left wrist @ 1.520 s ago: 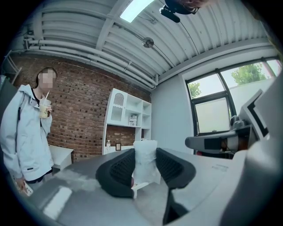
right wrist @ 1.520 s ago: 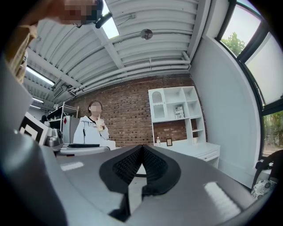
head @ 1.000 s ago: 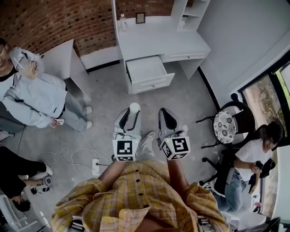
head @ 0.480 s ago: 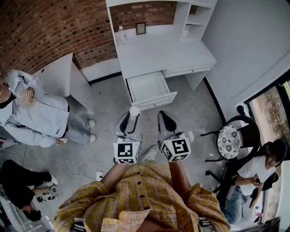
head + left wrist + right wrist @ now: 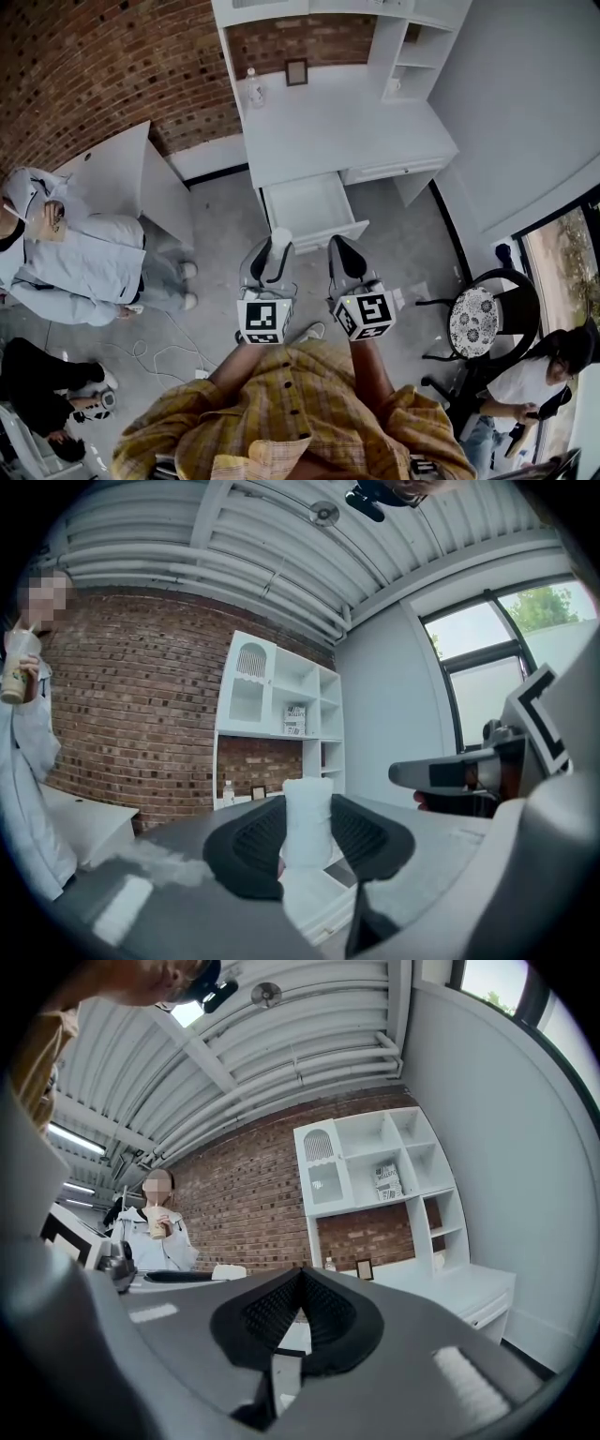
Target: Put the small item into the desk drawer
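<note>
Left gripper (image 5: 271,251): clenched on the item (image 5: 279,236). The left gripper view shows both pads pressed on its sides. The item is white, stands upright and sticks out above the jaw tips.

Right gripper (image 5: 339,247): jaws closed pad to pad in its own view, nothing between them. It's at 3 o'clock of the left one, just beside it. Both point to 12 o'clock in the head view.

Desk (image 5: 347,122) is white and sits at 12 o'clock, against the brick wall (image 5: 84,66). Drawer (image 5: 302,200) is pulled open and its inside looks bare. The item isn't in it yet. In the head view it sits just short of the drawer front, off the 7 o'clock corner, held in the air.

On the desk: bottle (image 5: 254,90) at 11 o'clock, frame (image 5: 297,72) next to it against the back. Shelves (image 5: 412,42) are at the 1 o'clock end.

Around:
- Side table (image 5: 117,169), white, at 10 o'clock of the grippers.
- Person in a light jacket (image 5: 80,267) at 9 o'clock, holding a cup (image 5: 50,220) up at the chest.
- Second person (image 5: 42,380) low at 8 o'clock.
- Cable (image 5: 155,330) on the floor between them and the grippers.
- Chair (image 5: 475,322) with a patterned round seat at 4 o'clock, another person (image 5: 530,389) past it.
</note>
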`<state>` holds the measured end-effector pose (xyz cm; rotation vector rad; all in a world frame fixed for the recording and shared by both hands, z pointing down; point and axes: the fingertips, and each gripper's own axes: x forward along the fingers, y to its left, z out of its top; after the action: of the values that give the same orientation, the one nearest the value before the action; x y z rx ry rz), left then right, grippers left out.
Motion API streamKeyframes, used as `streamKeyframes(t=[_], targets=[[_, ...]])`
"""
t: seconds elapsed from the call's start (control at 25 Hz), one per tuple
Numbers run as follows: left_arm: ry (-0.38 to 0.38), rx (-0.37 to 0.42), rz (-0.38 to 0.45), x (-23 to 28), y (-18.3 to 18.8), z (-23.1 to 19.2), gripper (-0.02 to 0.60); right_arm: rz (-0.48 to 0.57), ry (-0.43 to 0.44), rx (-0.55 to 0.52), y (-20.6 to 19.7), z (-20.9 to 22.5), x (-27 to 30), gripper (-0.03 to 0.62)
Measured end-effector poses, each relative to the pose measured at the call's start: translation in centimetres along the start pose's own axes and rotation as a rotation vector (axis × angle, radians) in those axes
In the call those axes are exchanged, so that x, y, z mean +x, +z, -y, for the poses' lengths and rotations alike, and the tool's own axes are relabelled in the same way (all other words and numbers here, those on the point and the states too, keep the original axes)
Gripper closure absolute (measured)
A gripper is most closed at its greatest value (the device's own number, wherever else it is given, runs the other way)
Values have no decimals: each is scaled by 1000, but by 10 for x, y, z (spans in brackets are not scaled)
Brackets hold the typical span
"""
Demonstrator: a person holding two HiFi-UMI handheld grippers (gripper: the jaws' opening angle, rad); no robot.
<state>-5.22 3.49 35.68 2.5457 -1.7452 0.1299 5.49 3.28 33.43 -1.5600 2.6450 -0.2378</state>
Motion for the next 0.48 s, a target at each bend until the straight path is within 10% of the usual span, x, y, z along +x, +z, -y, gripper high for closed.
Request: streamKeyframes(t=[0.48], targets=[[21,1,-65,36,-26,-12,420,-70,12,45,-32,23,34,595]])
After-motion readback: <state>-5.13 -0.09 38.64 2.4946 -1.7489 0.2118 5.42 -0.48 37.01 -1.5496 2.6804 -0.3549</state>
